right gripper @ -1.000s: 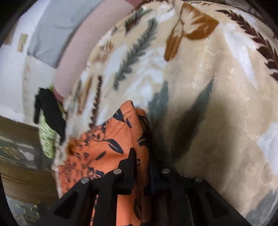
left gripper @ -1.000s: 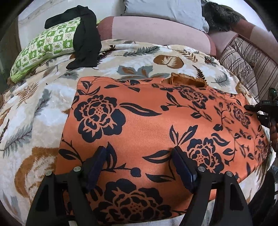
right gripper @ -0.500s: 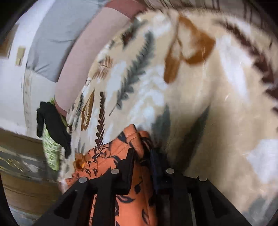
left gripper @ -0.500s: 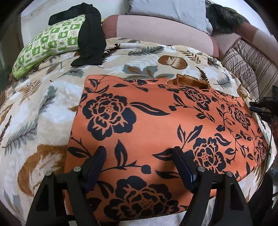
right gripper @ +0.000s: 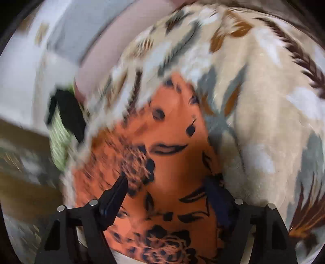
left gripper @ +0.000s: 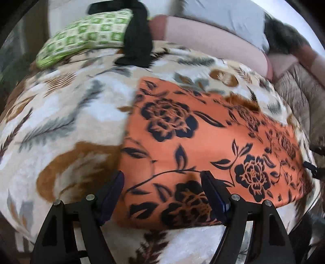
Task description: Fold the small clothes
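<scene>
An orange garment with black flowers (left gripper: 203,142) lies flat on a leaf-patterned blanket (left gripper: 61,126). My left gripper (left gripper: 162,182) hovers open over the garment's near left edge, nothing between its fingers. The right view is blurred. There the same orange garment (right gripper: 168,154) lies under my right gripper (right gripper: 166,182), whose jaws are opening and stand wide apart above the cloth, pads not pressing it. The right gripper's tips also show at the far right edge of the left view.
A green checked pillow (left gripper: 87,38) with a black cloth (left gripper: 138,40) draped over it lies at the back left. A pink bolster (left gripper: 213,46), a grey pillow (left gripper: 227,16) and a striped quilt (left gripper: 298,91) line the back and right.
The right gripper let go of the garment's edge, opened wide and drew back and up. The left gripper slid left along the garment's near edge, still open.
</scene>
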{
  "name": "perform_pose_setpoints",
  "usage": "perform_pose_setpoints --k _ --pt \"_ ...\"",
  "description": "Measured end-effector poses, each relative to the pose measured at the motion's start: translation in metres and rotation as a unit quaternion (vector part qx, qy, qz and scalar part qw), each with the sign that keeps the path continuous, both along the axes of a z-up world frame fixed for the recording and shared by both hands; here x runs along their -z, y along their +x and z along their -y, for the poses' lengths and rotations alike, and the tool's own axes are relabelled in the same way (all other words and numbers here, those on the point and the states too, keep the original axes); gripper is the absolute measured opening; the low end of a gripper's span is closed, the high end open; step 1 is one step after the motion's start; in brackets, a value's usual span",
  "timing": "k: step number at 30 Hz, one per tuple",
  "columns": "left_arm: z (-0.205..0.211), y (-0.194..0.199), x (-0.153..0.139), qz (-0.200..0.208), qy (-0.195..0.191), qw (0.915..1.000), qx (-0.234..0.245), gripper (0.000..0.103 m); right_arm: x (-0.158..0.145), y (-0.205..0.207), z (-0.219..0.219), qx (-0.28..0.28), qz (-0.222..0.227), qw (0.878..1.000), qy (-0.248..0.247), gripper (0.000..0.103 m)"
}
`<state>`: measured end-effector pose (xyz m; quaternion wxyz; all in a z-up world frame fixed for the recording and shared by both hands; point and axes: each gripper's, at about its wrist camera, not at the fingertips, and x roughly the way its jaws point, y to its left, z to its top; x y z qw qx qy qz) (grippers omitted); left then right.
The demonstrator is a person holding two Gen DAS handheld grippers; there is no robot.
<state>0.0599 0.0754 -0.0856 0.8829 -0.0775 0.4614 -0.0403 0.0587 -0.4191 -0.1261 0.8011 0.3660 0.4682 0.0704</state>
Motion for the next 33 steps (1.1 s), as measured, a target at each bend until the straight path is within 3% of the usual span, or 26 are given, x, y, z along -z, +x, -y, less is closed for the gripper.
perform_pose_setpoints --k 3,5,9,11,12,13,14,15,17,18,21,22,25,26,30,33 --pt "-0.018 -0.015 -0.016 0.03 -0.019 0.9991 -0.025 0.079 -0.041 -0.021 -0.016 -0.027 0.055 0.998 -0.02 0.08" --pt "-0.032 -0.028 -0.017 0.041 -0.038 0.9972 -0.049 0.079 -0.051 -0.04 -0.031 -0.052 0.068 0.996 -0.013 0.08" --pt "-0.053 -0.034 0.003 0.005 -0.094 0.9925 -0.077 0.079 -0.031 -0.061 -0.054 -0.077 0.039 0.996 -0.029 0.08" --pt "-0.054 -0.03 0.015 -0.017 -0.117 0.9908 -0.067 0.075 -0.018 -0.063 -0.058 -0.079 0.019 0.996 -0.038 0.08" --pt "-0.054 -0.028 0.02 -0.029 -0.124 0.9901 -0.059 0.064 -0.01 -0.063 -0.058 -0.082 0.01 0.996 -0.034 0.08" --pt "-0.053 -0.023 0.031 -0.061 -0.123 0.9887 -0.059 0.013 -0.004 -0.063 -0.056 -0.079 -0.001 0.996 -0.037 0.08" --pt "-0.054 -0.023 0.036 -0.076 -0.13 0.9863 -0.067 0.014 0.001 -0.061 -0.055 -0.075 -0.008 0.996 -0.037 0.08" --pt "-0.055 -0.028 0.032 -0.06 -0.137 0.9862 -0.071 0.014 0.003 -0.063 -0.053 -0.071 -0.011 0.997 -0.029 0.08" --pt "-0.042 -0.036 0.012 -0.013 -0.076 0.9959 -0.047 0.014 0.001 -0.065 -0.049 -0.068 -0.009 0.997 -0.025 0.08" --pt "-0.036 -0.036 0.012 -0.01 -0.051 0.9979 -0.039 0.014 0.002 -0.06 -0.05 -0.068 -0.008 0.997 -0.029 0.08" --pt "-0.038 -0.026 0.035 -0.063 -0.052 0.9953 -0.051 0.022 0.01 -0.056 -0.048 -0.073 -0.017 0.997 -0.028 0.08" --pt "-0.038 -0.028 0.028 -0.053 -0.051 0.9957 -0.055 0.028 0.009 -0.057 -0.05 -0.068 -0.014 0.997 -0.024 0.08" --pt "-0.026 -0.037 0.0 -0.004 -0.001 0.9982 -0.059 0.069 -0.002 -0.065 -0.049 -0.055 -0.001 0.998 -0.02 0.08" --pt "-0.019 -0.041 -0.013 0.022 0.018 0.998 -0.056 0.074 -0.007 -0.071 -0.049 -0.052 0.006 0.998 -0.015 0.08" --pt "0.01 -0.035 -0.034 0.057 0.037 0.9976 -0.015 0.077 -0.008 -0.1 -0.048 -0.034 0.012 0.999 0.037 0.082" --pt "0.039 -0.015 -0.033 0.055 0.036 0.9976 0.019 0.077 0.021 -0.118 -0.056 -0.016 -0.027 0.995 0.099 0.083"
